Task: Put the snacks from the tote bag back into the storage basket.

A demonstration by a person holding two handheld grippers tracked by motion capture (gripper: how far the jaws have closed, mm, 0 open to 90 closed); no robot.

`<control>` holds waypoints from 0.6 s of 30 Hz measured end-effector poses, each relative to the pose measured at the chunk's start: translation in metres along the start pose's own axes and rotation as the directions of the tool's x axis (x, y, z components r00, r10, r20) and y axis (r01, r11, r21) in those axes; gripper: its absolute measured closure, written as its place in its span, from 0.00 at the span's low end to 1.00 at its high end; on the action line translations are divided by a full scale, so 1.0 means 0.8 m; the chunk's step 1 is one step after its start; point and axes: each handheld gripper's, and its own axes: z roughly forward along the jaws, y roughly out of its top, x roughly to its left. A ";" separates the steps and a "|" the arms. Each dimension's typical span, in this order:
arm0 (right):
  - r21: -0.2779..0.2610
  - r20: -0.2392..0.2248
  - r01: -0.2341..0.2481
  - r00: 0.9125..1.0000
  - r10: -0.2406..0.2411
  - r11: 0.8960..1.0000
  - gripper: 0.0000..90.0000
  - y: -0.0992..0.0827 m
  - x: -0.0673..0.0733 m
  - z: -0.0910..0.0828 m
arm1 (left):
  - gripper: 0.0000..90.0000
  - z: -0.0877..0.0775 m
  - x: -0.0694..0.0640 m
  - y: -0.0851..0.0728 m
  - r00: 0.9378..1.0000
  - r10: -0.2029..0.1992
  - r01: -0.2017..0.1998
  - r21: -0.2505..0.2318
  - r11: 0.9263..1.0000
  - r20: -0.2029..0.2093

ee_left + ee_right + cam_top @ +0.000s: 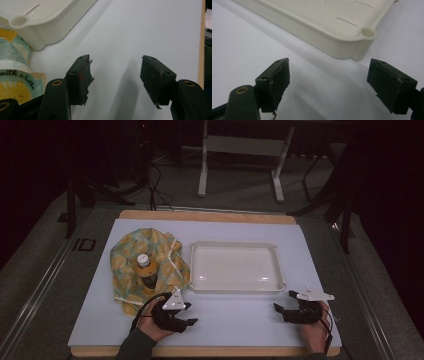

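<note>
A yellow and teal printed cloth [142,262] lies crumpled on the left of the white mat, and a bottle [146,272] with a white cap and dark contents rests on it. Its patterned folds [15,82] fill the left edge of the left gripper view. A cream plastic tray [235,267] sits empty at the mat's centre; a corner of the tray [37,22] [332,32] is seen from each gripper. My left gripper [187,312] [115,75] rests open near the front edge, below the cloth. My right gripper [282,301] [328,81] lies open at the front right, jaws wide with nothing between them.
The white mat [225,320] covers a wooden tabletop [210,216] whose edge shows at the back and front. A metal table frame [240,150] and cables stand on the dark floor beyond. Bare mat stretches between the two grippers.
</note>
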 end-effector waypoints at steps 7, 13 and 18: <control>-0.038 0.006 0.002 1.000 -0.002 0.999 0.20 -0.002 0.000 -0.004 | 0.48 -0.009 -0.002 0.006 1.000 0.022 -0.022 0.006 1.000 -0.008; -0.034 -0.001 0.001 1.000 -0.001 0.999 0.20 -0.002 0.000 -0.004 | 0.48 -0.019 -0.001 0.006 0.999 0.033 -0.031 0.044 0.999 -0.030; -0.025 0.000 0.015 1.000 -0.015 1.000 0.20 -0.001 0.002 -0.003 | 0.48 -0.029 0.003 0.006 0.999 0.032 -0.031 0.056 0.998 -0.022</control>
